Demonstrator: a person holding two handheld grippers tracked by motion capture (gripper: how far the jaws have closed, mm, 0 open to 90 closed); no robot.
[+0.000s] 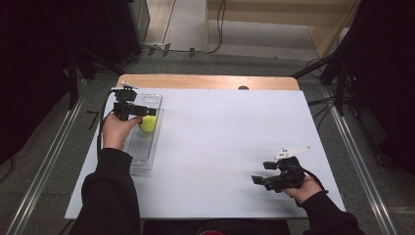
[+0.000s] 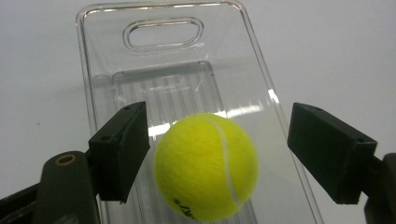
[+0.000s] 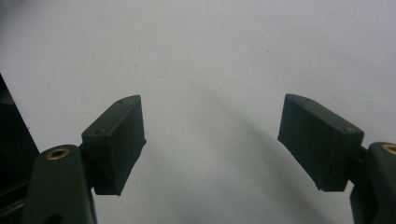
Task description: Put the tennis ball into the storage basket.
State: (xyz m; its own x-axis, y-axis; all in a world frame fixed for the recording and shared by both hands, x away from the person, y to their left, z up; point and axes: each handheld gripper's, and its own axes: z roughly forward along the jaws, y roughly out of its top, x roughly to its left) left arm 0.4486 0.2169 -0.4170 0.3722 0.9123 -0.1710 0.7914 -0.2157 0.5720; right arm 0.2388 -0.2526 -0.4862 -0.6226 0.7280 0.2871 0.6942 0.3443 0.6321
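A yellow-green tennis ball (image 2: 205,168) lies in a clear plastic tray (image 2: 163,13) that has a slot handle at its far end. My left gripper (image 2: 217,151) is open, its jaws on either side of the ball; the left jaw is nearly against it, the right one stands well off. From above, the ball (image 1: 148,123) sits in the tray (image 1: 142,149) at the table's left, with the left gripper (image 1: 147,114) over it. My right gripper (image 1: 258,180) rests near the front right, open (image 3: 210,144) over bare white surface, nothing between its jaws.
The white tabletop (image 1: 220,132) stretches between the two hands. A wooden strip (image 1: 205,81) edges the far side. Dark stands and cables (image 1: 337,83) flank the table on the floor.
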